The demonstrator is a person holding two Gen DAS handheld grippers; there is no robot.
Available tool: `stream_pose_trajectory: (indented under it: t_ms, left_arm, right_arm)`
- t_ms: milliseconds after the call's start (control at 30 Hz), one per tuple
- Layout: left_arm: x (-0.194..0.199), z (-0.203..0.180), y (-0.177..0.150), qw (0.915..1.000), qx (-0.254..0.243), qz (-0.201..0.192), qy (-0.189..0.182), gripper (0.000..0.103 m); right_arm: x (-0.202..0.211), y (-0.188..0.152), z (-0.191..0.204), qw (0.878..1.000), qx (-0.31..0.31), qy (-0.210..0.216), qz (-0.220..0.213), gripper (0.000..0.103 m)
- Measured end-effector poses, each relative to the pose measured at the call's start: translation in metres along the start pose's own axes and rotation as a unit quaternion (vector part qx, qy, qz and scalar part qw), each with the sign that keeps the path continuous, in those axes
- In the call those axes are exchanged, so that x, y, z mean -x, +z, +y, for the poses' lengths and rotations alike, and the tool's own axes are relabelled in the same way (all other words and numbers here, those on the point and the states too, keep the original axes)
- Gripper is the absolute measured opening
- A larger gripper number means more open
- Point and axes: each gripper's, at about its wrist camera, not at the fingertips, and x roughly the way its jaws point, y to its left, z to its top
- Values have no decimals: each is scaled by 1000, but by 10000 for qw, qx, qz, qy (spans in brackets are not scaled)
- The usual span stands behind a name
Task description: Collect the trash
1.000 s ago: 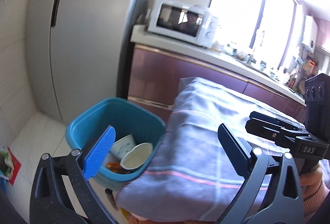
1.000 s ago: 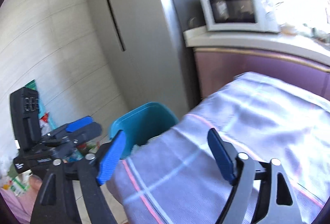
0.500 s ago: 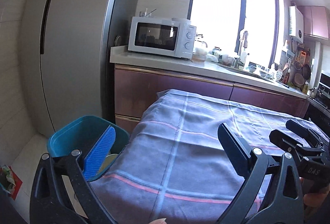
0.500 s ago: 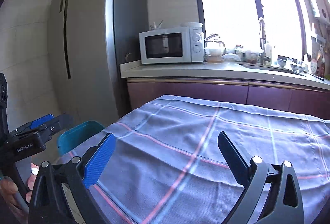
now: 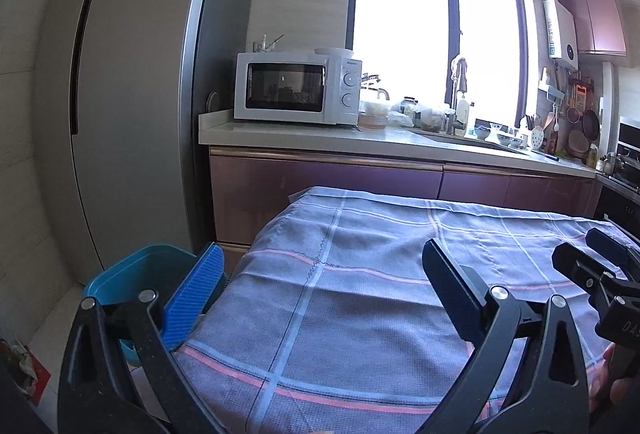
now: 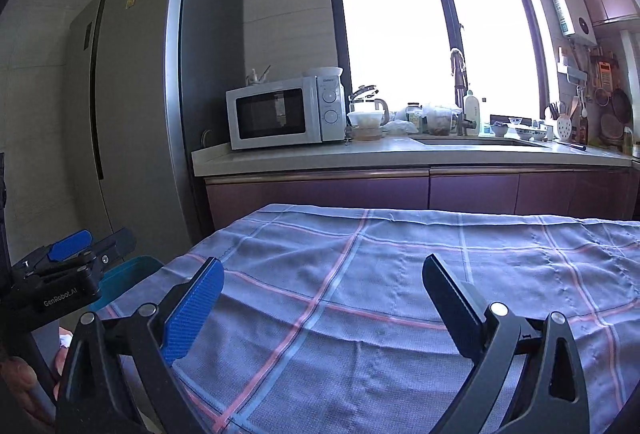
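Teal bin (image 5: 132, 274) has slid to the lower left of my left view, its cups now hidden, as I raise my left gripper (image 5: 320, 282) and right gripper (image 6: 320, 298), both spread wide and empty, over the checked cloth (image 5: 400, 274), so collecting looks done.

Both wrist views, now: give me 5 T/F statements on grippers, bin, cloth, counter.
1. The left gripper holds trash. False: its jaws stand open with nothing between them.
2. The right gripper is open and empty. True.
3. The teal bin stands on the cloth. False: it stands on the floor beside the left end of the cloth.
4. A white microwave stands on the counter beside the fridge. True.
5. Trash lies on the cloth. False: none shows on the visible part.
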Motion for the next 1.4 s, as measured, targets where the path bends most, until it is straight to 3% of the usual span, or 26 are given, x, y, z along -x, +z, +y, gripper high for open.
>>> stream_pose_trajectory:
  t_ms: [1400]
  left_arm:
    - [-1,-13,0,9997,-174,-145,102,98]
  right_arm:
    - [5,-3,-13,9998,-101,-178,-65,96]
